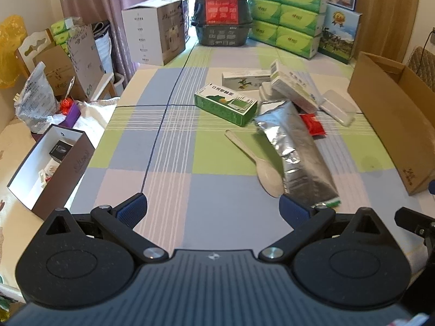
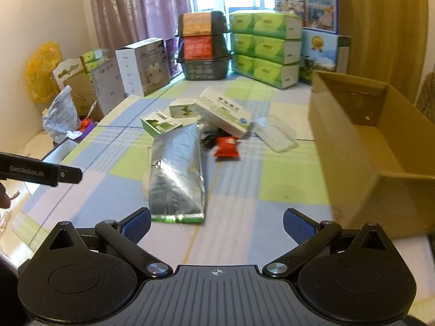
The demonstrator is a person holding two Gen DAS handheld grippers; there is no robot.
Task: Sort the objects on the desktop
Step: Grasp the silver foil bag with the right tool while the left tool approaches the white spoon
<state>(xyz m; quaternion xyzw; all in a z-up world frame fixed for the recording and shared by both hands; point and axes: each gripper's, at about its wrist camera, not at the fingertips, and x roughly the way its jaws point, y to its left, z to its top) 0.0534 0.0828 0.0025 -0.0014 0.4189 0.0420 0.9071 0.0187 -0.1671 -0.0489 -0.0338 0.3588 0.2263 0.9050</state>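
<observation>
On the checked tablecloth lies a heap of objects: a long silver foil pouch [image 1: 296, 152] [image 2: 176, 171], a pale plastic spoon [image 1: 258, 163], a green carton [image 1: 225, 105] [image 2: 160, 125], two white-and-green medicine boxes [image 1: 293, 88] [image 2: 224, 112], a red sachet [image 1: 312, 125] [image 2: 227, 148] and a clear plastic case [image 1: 337, 108] [image 2: 276, 133]. My left gripper [image 1: 213, 210] is open, just short of the pouch and spoon. My right gripper [image 2: 217, 225] is open too, nothing between its fingers, the pouch's near end by its left finger [image 2: 137, 224].
An open cardboard box [image 1: 391, 119] [image 2: 361, 141] stands at the table's right edge. An open gift box [image 1: 51, 168] sits off the left edge. Stacked green tissue packs [image 2: 267, 46], black containers [image 1: 221, 11] and a white appliance box [image 1: 155, 32] line the far end.
</observation>
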